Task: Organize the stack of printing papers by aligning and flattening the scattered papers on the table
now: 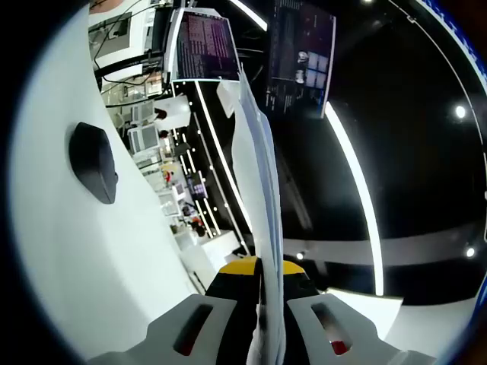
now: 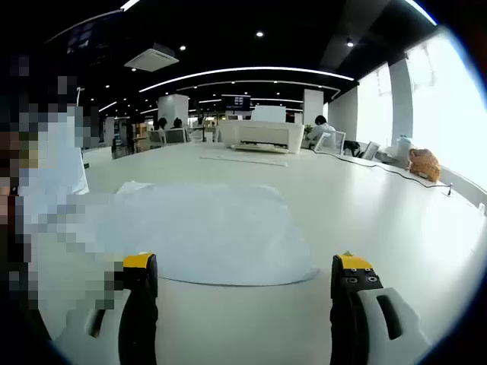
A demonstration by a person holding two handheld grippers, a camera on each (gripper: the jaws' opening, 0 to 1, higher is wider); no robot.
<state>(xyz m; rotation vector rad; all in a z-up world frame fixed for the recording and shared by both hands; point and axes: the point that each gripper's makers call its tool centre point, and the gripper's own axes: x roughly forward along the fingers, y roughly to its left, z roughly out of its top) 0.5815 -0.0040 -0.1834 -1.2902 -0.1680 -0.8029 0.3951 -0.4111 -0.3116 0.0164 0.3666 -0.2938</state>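
The left gripper (image 1: 270, 319) is clamped on a sheaf of papers (image 1: 259, 190), seen edge-on and rising from between its jaws; in the left gripper view the table (image 1: 76, 251) stands tilted at the left, a dark mouse (image 1: 93, 162) resting on it well to the side of the sheaf. In the right gripper view the right gripper (image 2: 243, 304) has its jaws wide apart with nothing between them, and the papers (image 2: 205, 228) spread over the table (image 2: 365, 220) just beyond those jaws — whether this is the same lifted stack seen flat-on or sheets lying on the surface, I cannot tell. The sheaf is pinched at one edge only, so I judge the loose sheets could fan, sag or slip out if the grip eases or the hand swings. Pressing down with the free jaws before the edges are squared could crease a corner — or push the sheets further out of line.
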